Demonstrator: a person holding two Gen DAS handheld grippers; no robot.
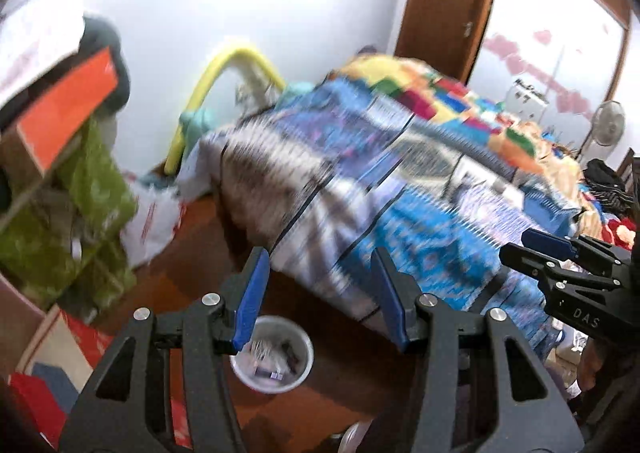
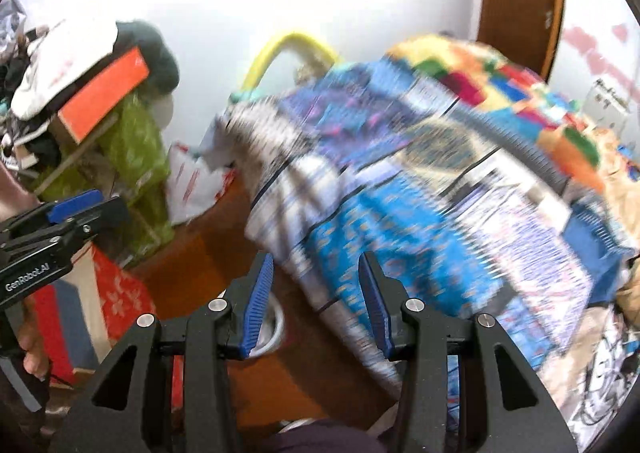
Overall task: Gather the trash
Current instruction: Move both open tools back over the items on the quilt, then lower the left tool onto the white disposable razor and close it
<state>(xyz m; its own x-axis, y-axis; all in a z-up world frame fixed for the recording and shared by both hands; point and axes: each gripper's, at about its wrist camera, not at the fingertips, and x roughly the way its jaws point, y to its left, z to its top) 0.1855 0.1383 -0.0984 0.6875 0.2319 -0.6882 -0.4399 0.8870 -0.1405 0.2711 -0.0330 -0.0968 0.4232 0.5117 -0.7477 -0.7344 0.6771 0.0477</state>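
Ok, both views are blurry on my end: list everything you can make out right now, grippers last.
bucket: one, white, on the floor below the left gripper, small scraps inside
bed cover: one, blue and white pattern, draped over the bed
patchwork blanket: one, multicoloured, farther back on the bed
curved tube: one, yellow, by the wall beside the bed
plastic bag: one, white with red print, on the floor by the wall
box: one, orange face, on the cluttered left shelf
door: one, brown, behind the bed
fan: one, white, far right
left gripper: open, empty
right gripper: open, empty
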